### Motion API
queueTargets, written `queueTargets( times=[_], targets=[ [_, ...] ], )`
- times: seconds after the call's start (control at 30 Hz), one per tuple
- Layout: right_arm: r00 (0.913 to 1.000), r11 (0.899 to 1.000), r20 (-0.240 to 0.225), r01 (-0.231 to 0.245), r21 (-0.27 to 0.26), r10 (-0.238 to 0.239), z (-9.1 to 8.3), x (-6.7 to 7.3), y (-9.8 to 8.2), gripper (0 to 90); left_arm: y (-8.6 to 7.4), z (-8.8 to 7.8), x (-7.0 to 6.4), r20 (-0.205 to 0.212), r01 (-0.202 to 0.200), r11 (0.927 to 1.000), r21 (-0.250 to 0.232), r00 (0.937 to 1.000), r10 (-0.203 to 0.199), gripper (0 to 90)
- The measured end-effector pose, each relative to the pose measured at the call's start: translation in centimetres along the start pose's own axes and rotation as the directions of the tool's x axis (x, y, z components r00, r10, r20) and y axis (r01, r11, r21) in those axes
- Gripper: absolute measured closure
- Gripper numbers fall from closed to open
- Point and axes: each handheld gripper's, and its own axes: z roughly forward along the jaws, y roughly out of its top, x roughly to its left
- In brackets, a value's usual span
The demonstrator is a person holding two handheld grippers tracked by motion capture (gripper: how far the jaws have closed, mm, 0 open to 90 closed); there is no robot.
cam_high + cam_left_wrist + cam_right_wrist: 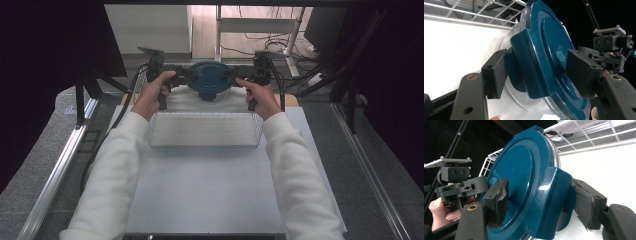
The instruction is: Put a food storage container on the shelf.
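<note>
- Two grippers meet at the far end of the white surface (pixel 210 190): we hold the left gripper (pixel 184 75) in our left hand (pixel 152 92) and the right gripper (pixel 234 75) in our right hand (pixel 260 95), white sleeves (pixel 112 170) reaching in from the near edge.
- The surface is a pale board framed by metal rails (pixel 60 165), with grey floor on both sides.
- Dark curtains (pixel 45 60) close in the room at left and right; beyond the far edge we see a white cabinet (pixel 150 27), a shelf frame (pixel 260 25) and loose cables (pixel 280 45) on the floor.
- A white wire basket (pixel 205 129) sits on the surface just nearer to us than the container.
- The container (pixel 209 82) is round and clear-walled, with a teal lid (pixel 209 77); it sits between the two grippers at the far end, a wire rack (pixel 141 80) behind it.
- In the left gripper view, our jaws stand either side of the lid's locking flap (pixel 524 65): one pad lies just beside the flap against the clear wall, the other pad over the lid's top face. They are open; we cannot see either pad pressing.
- In the right gripper view, the jaws straddle the opposite flap (pixel 559 200): one pad over the lid's flat top (pixel 519 177), the other behind the flap with a gap showing. These jaws are also parted, gripping nothing.
</note>
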Motion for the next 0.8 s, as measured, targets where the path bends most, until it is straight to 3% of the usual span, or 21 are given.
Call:
queueTargets(
  times=[0.1, 0.2, 0.3, 0.33, 0.47, 0.53, 0.6, 0.63, 0.67, 0.73, 0.77, 0.8],
  targets=[
    [0.9997, 0.999, 0.014, 0.022, -0.026, -0.022, 0.1, 0.2, -0.2, 30.6, -0.2, 0.1, -0.2, -0.021, -0.031, 0.9992, -0.027, 0.9993, 0.031, 33.7],
    [0.9961, 0.995, 0.049, 0.076, -0.067, -0.073, 0.1, 1.2, -0.6, 17.8, -0.3, -0.1, -0.2, -0.066, -0.070, 0.9960, -0.055, 0.9956, 0.066, 22.5],
    [0.9849, 0.987, 0.114, 0.139, -0.077, -0.130, -0.1, 2.0, -1.0, 10.7, -0.5, -0.6, -0.6, -0.101, -0.119, 0.9899, -0.077, 0.9886, 0.111, 15.9],
    [0.9813, 0.985, 0.127, 0.155, -0.077, -0.144, -0.2, 2.2, -1.2, 10.1, -0.7, -1.0, -1.0, -0.117, -0.150, 0.9846, -0.090, 0.9833, 0.139, 15.3],
    [0.9456, 0.957, 0.199, 0.278, -0.083, -0.257, -1.0, 3.2, -2.2, 9.0, -1.5, -2.0, -2.1, -0.140, -0.214, 0.9723, -0.095, 0.9698, 0.200, 13.3],
    [0.9287, 0.941, 0.211, 0.328, -0.083, -0.305, -1.4, 3.5, -2.9, 8.9, -2.2, -2.6, -2.7, -0.154, -0.245, 0.9645, -0.098, 0.9612, 0.229, 13.3],
    [0.9101, 0.923, 0.210, 0.379, -0.072, -0.357, -1.9, 3.8, -3.7, 9.0, -3.0, -3.1, -3.0, -0.148, -0.257, 0.9609, -0.104, 0.9594, 0.240, 13.5],
    [0.8993, 0.912, 0.214, 0.404, -0.074, -0.381, -2.2, 3.9, -4.1, 9.5, -3.4, -3.4, -3.1, -0.151, -0.270, 0.9576, -0.102, 0.9556, 0.253, 13.7],
    [0.8889, 0.901, 0.215, 0.427, -0.072, -0.404, -2.6, 3.9, -4.4, 10.8, -3.8, -3.6, -3.3, -0.167, -0.292, 0.9522, -0.090, 0.9469, 0.275, 13.9],
    [0.8647, 0.876, 0.216, 0.477, -0.068, -0.454, -3.4, 3.8, -5.2, 13.4, -5.2, -4.1, -3.9, -0.206, -0.359, 0.9317, -0.057, 0.9174, 0.341, 14.5],
    [0.8565, 0.867, 0.215, 0.493, -0.073, -0.469, -3.8, 3.6, -5.6, 14.2, -5.9, -4.2, -4.2, -0.202, -0.379, 0.9243, -0.049, 0.9100, 0.362, 14.5],
    [0.8539, 0.862, 0.206, 0.501, -0.074, -0.478, -4.2, 3.5, -6.0, 15.1, -6.3, -4.3, -4.3, -0.199, -0.388, 0.9207, -0.043, 0.9064, 0.372, 14.7]
  ],
)
